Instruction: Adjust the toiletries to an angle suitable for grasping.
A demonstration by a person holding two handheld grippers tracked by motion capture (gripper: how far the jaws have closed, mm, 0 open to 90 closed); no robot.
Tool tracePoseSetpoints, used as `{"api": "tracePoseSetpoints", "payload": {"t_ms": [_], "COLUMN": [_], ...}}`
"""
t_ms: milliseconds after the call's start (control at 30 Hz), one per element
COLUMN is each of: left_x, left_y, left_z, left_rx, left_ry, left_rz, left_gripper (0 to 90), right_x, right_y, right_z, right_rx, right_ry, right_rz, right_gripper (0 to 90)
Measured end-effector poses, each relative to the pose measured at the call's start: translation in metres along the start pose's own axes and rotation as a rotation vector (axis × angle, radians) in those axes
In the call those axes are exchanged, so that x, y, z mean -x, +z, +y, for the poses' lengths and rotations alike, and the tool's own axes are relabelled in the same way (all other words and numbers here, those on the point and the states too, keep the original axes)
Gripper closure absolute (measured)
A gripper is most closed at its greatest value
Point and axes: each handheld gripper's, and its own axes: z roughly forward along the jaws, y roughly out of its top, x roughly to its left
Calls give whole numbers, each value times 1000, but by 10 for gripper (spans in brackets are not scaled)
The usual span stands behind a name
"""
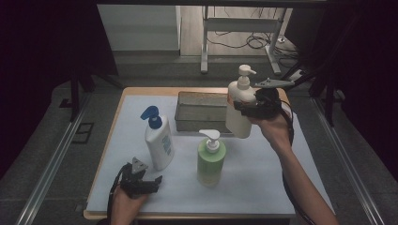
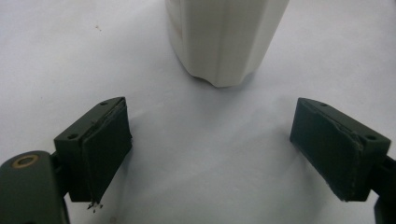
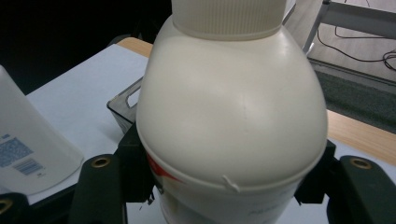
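Observation:
My right gripper point(image 1: 248, 107) is shut on a cream pump bottle point(image 1: 237, 122) and holds it upright above the table's back right, just in front of a grey basket point(image 1: 202, 112). In the right gripper view the cream bottle point(image 3: 231, 116) stands close between the two fingers point(image 3: 135, 172), which press its sides. My left gripper point(image 1: 150, 180) rests open at the front left of the table. It points at a white bottle with a blue pump point(image 1: 159, 145). In the left gripper view the gripper point(image 2: 224, 154) has nothing between its jaws, and the white bottle's base point(image 2: 224, 42) stands just beyond them.
A green pump bottle point(image 1: 211, 161) stands mid-table, between the two hands. A white mat point(image 1: 263, 187) covers the wooden tabletop. The white bottle point(image 3: 28, 154) and the basket's corner point(image 3: 123, 105) appear behind the held bottle. Table legs and cables lie on the floor beyond.

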Motion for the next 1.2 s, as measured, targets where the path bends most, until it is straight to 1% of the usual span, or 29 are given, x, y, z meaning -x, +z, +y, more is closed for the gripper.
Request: {"api": "tracePoseSetpoints", "payload": {"t_ms": [333, 467, 733, 833, 1200], "left_x": [0, 0, 0, 0, 0], "left_y": [0, 0, 0, 0, 0], "left_z": [0, 0, 0, 0, 0], "left_rx": [1, 1, 1, 1, 0], "left_ry": [0, 0, 0, 0, 0], "left_rz": [0, 1, 0, 0, -1], "left_gripper": [120, 120, 120, 120, 120], "right_x": [-3, -5, -7, -8, -10], "right_y": [19, 29, 50, 57, 82], "right_z": [11, 15, 19, 20, 28], "right_rx": [8, 13, 22, 27, 43], "right_ry": [6, 12, 16, 24, 22], "right_rz": [-11, -16, -24, -25, -35], "right_gripper": [376, 376, 376, 376, 376]}}
